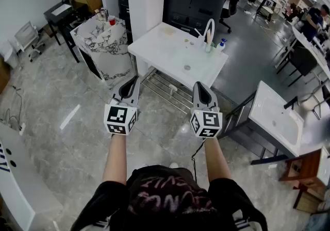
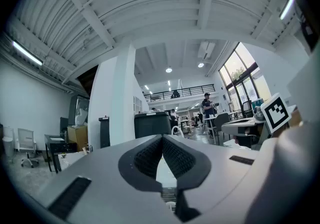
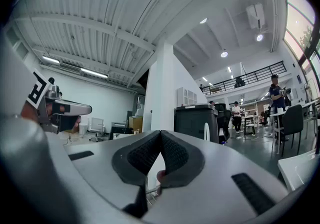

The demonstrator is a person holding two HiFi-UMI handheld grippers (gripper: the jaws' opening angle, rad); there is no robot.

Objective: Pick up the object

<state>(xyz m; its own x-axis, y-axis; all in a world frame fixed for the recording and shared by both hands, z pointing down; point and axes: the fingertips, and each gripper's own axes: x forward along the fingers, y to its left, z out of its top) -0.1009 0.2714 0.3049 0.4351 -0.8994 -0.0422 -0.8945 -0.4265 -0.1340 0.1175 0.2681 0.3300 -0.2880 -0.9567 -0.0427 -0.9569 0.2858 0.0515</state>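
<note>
While both arms reach out level, left hand-held gripper point(image 1: 135, 78) and right hand-held gripper point(image 1: 198, 84) sit clenched, tips together, nothing between them. Beyond, well apart from both, the white surface point(image 1: 160, 44) carries a bottle point(image 1: 221, 45) and loop point(image 1: 210, 20) at its far right corner.

Both arms are stretching forward side by side, left forearm point(image 1: 114, 159) and right forearm point(image 1: 217, 159) running parallel. The left claw point(image 1: 134, 79) is pointing level, its jaws pressing together tip to tip, gripping nothing. The right claw point(image 1: 199, 85) is holding level beside it, apart from it, its jaws likewise meeting, empty.
</note>
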